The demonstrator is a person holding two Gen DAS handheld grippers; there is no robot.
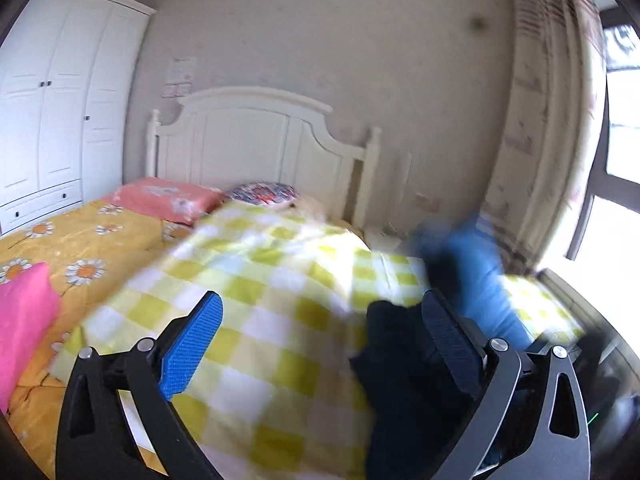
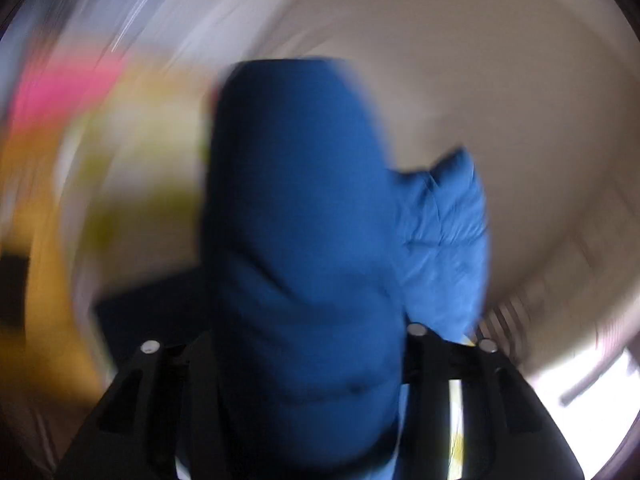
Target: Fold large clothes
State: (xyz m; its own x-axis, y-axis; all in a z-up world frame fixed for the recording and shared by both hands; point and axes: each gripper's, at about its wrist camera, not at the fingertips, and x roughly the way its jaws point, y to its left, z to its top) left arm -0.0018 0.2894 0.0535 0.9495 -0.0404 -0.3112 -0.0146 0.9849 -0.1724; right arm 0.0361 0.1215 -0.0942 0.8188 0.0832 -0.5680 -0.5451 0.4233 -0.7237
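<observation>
My left gripper (image 1: pixel 320 308) hangs open over the bed, its blue pads (image 1: pixel 192 348) wide apart with only the yellow checked blanket (image 1: pixel 260 280) behind the gap. A dark garment (image 1: pixel 400 392) lies bunched against the inner side of its right finger, not pinched. Beyond it a blue garment (image 1: pixel 484 280) hangs, blurred, at the bed's right side. In the right wrist view the same blue garment (image 2: pixel 304 220) bulges up between the fingers of my right gripper (image 2: pixel 308 300) and hides both pads. Whether they press on it I cannot tell. That view is heavily smeared.
The bed has an orange daisy-print cover (image 1: pixel 88 248), a pink cushion (image 1: pixel 24 320), a salmon pillow (image 1: pixel 164 198) and a white headboard (image 1: pixel 256 140). A white wardrobe (image 1: pixel 56 112) stands at the left. A curtain (image 1: pixel 540 140) and a bright window (image 1: pixel 624 152) are at the right.
</observation>
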